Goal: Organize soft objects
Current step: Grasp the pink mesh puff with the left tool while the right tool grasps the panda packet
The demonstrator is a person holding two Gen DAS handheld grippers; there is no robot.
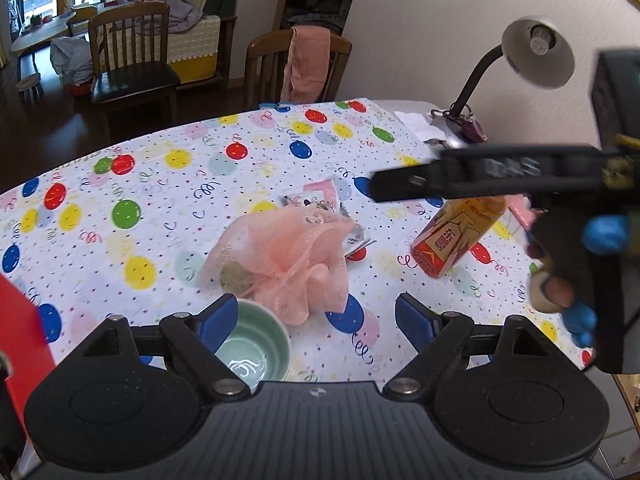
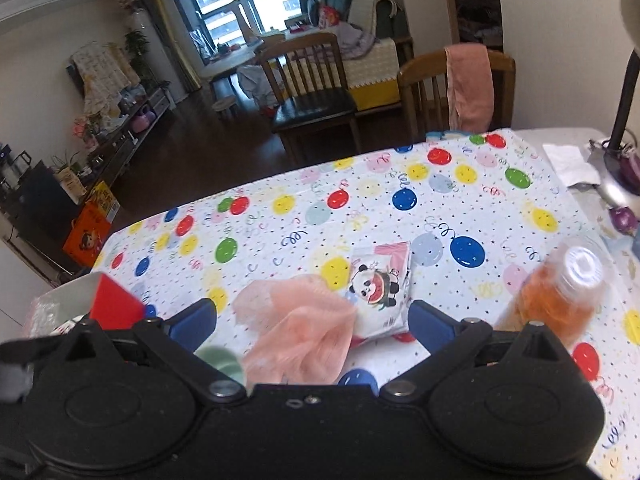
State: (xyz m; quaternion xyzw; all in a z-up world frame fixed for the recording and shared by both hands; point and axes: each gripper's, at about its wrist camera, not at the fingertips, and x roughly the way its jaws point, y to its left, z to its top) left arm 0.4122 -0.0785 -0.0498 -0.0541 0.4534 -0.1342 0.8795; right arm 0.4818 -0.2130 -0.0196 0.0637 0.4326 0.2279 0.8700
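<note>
Pink mesh cloth (image 2: 298, 330), near edge behind right hand-held gripper (image 2: 312, 322)

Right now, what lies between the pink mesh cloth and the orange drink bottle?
In the right wrist view, a panda-print packet lies between the pink mesh cloth and the orange drink bottle, its near edge under the cloth; beyond it, bare balloon tablecloth.

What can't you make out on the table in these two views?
- Bottle: right wrist view, blurred; label unreadable.
- Green cup: right wrist view, mostly behind the right gripper.
- Tissue pack: left wrist view, partly under the pink mesh.
- Red box: left wrist view, cut off by the edge.
</note>
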